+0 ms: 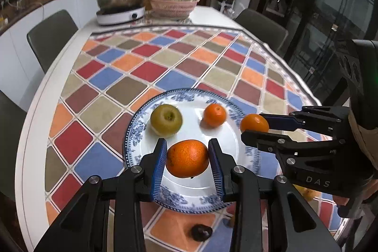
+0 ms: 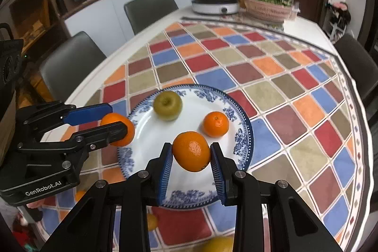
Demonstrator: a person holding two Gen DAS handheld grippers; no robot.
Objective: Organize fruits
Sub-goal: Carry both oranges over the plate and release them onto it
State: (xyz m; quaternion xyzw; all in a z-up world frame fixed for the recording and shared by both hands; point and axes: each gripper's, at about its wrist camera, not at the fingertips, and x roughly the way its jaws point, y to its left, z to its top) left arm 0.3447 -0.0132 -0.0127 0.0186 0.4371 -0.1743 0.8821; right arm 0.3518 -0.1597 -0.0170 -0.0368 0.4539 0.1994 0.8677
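- Nearest, the left tongs (image 1: 187, 158) are clenched on a large round orange mandarin (image 1: 187, 158), blue ribbed pads pressing both its sides, held above the near half of the plate; the tongs' black arms are cut off by the bottom edge of the left wrist view.
- Likewise, the right tongs (image 2: 191, 152) grip a second glossy orange mandarin (image 2: 191, 151) over the plate's near part, seen from the right wrist camera.
- Under the left tongs a dark, rounded thing (image 1: 201, 232) lies on the tabletop; what it is cannot be made out.
- Yellow and orange fruit (image 2: 218, 245) peep out below the right tongs, mostly hidden by the arms and cut off by the frame edge.
- Beyond, the round white porcelain plate with a blue floral rim (image 1: 135, 131) sits on the tabletop's cloth of red, blue, orange and tan diamonds (image 1: 146, 72).
- On the plate rest a yellow-green apple (image 1: 166, 119), stem hollow up, and a small orange tangerine (image 1: 215, 114), apart from each other.
- Farther off, a steel pot on a white induction cooker (image 1: 120, 12) stands beside a pink woven basket of leafy greens (image 1: 173, 5), both blurred.
- Grey chairs (image 1: 50, 37) flank the tabletop; shelf clutter behind is too soft to identify.
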